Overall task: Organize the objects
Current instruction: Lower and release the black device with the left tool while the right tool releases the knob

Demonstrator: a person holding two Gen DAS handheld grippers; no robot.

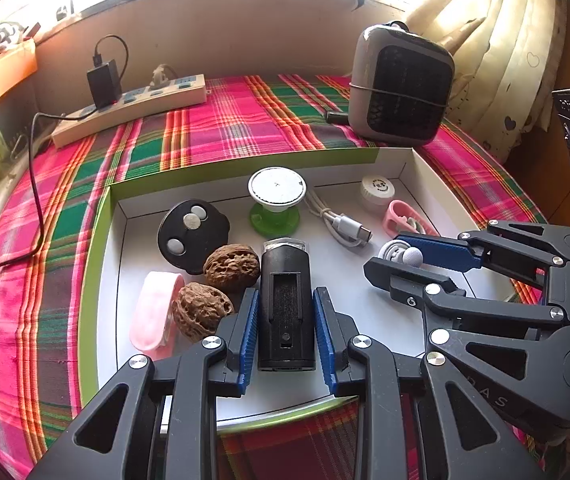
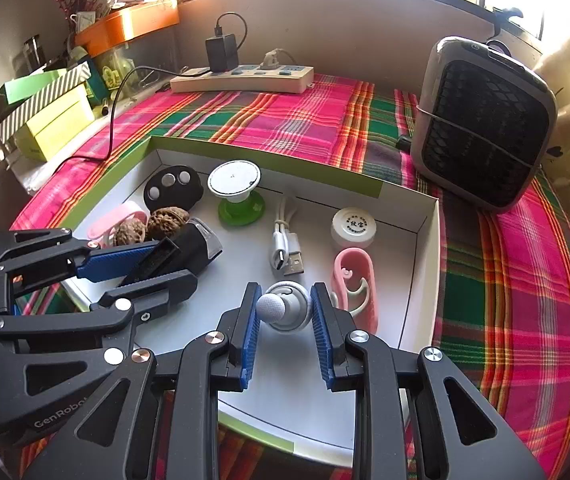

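A white box tray with a green rim lies on a plaid cloth and holds the small items. My left gripper is shut on a black oblong lamp with a clear end, which lies low in the tray beside two walnuts. My right gripper is shut on a small white-and-grey earbud-like piece near the tray's front right, next to a pink holder. In the left wrist view the right gripper comes in from the right; in the right wrist view the left gripper comes in from the left.
Also in the tray: a pink clip, a black disc with button cells, a white disc on a green base, a white USB cable, a small white jar. Behind stand a power strip and a grey heater. Boxes sit at the left.
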